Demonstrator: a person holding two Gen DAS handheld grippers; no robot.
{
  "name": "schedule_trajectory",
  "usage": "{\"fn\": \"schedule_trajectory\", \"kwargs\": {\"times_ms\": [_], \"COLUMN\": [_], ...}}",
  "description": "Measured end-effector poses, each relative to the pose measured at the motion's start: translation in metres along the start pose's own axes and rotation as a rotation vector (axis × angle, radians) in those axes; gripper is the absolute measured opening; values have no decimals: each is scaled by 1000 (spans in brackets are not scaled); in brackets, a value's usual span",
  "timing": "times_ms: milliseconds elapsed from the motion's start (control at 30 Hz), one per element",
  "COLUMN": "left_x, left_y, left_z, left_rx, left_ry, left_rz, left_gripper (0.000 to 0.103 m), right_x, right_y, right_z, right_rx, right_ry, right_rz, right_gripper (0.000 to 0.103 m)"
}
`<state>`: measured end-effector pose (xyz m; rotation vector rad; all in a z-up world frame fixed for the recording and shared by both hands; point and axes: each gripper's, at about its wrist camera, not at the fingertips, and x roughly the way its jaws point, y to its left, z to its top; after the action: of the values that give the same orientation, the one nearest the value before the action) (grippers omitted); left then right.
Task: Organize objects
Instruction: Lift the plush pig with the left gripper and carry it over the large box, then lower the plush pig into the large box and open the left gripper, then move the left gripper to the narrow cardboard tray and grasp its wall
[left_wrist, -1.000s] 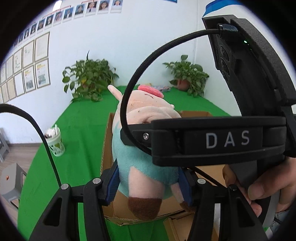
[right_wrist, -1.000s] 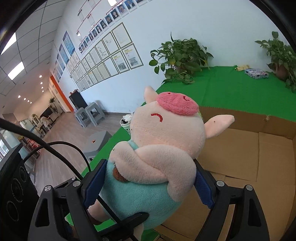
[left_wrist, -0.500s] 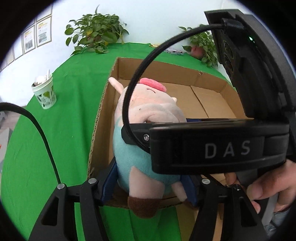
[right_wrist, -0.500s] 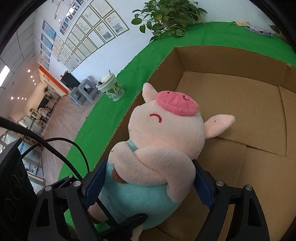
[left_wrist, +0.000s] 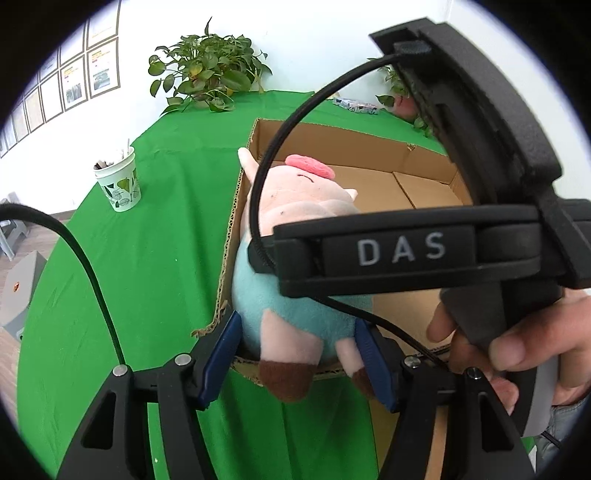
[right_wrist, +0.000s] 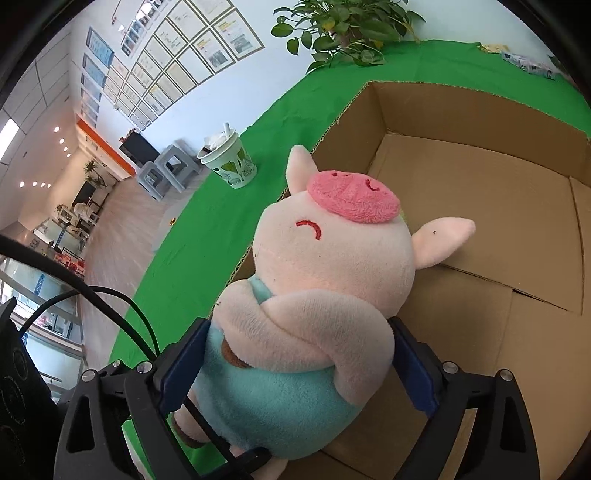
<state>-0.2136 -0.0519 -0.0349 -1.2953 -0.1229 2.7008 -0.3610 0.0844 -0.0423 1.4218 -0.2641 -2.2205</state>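
**Item: plush pig, in transit to carton**

Location: the plush pig (right_wrist: 314, 295) hangs over the near left corner of the open cardboard box (right_wrist: 480, 206) on the green cloth (left_wrist: 147, 240); its feet overhang the box rim.

Tongs: your left gripper (left_wrist: 299, 354) has its blue pads against the teal belly, low down, gripping the toy. Your right gripper (right_wrist: 299, 373) brackets the belly higher up; its jaws are opening, the toy between them, the right pad seemingly just clear.

Handling: likely light, soft, squashy, not fragile or slippery. Hold it across the stuffed belly; ears and limbs would flop.

Nearby: paper cup (left_wrist: 120, 184), potted plant (left_wrist: 207, 74).
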Motion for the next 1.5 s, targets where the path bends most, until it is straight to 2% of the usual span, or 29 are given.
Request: {"fn": "schedule_trajectory", "kwargs": {"times_ms": [100,200,267,467,533,567,600,633,733,833,867,900,933,967,1000,1033,1067,1133,1167,1200,1233,1267,1300,1333,1400,1500], "left_x": [-10,-23,-34,-74,-90,-96,-102,-107,-116,-119,-119,-117,-116,-114,-110,-106,-102,-96,-94,-93,-92,-90,-89,-88,-88,-80], "left_y": [0,2,1,-16,-28,-32,-36,-40,-52,-55,-55,-56,-57,-57,-57,-57,-58,-61,-62,-62,-62,-61,-61,-60,-58,-58], "left_z": [-4,-6,-10,-31,-42,-47,-52,-58,-71,-79,-81,-81,-81,-81,-81,-80,-80,-82,-83,-84,-84,-84,-85,-86,-89,-91], "left_rx": [16,12,8,43,70,80,87,94,116,97,90,85,81,76,67,62,59,72,83,87,84,82,80,74,75,90], "left_ry": [-17,-45,-71,-177,-227,-252,-281,-308,-329,-316,-311,-302,-289,-269,-240,-206,-176,-158,-161,-169,-178,-179,-180,-186,-184,-144], "left_rz": [17,17,23,54,59,59,66,75,94,78,74,72,66,59,47,24,-2,-20,-24,-29,-25,-17,-15,-25,-60,-66], "left_gripper": [63,64,69,70,72,79,82,82,82,82,82,82,82,76,68,42,21,18,18,18,24,46,61,82,83,83], "right_x": [-15,-49,-76,-147,-170,-174,-171,-174,-186,-198,-202,-206,-209,-214,-216,-218,-219,-216,-211,-208,-206,-204,-202,-199,-197,-194], "right_y": [3,4,7,13,5,3,4,2,9,21,24,29,31,31,31,28,25,23,22,22,22,21,21,21,20,17], "right_z": [-1,-13,-24,-82,-115,-131,-147,-166,-207,-234,-242,-251,-260,-267,-275,-279,-282,-288,-288,-291,-293,-294,-295,-293,-295,-295], "right_rx": [-4,6,4,18,90,134,159,169,175,132,109,85,71,65,68,76,92,117,124,129,134,137,139,141,151,174], "right_ry": [-38,-110,-165,-318,-366,-370,-348,-337,-366,-395,-402,-411,-415,-415,-416,-415,-410,-394,-386,-385,-389,-388,-380,-372,-368,-369], "right_rz": [-42,-92,-121,-217,-182,-131,-73,-54,-90,-162,-202,-256,-299,-325,-347,-342,-333,-330,-340,-349,-355,-362,-384,-402,-418,-421], "right_gripper": [93,94,95,96,96,96,96,96,96,81,68,47,37,30,30,30,31,50,73,84,85,85,84,84,84,84]}}
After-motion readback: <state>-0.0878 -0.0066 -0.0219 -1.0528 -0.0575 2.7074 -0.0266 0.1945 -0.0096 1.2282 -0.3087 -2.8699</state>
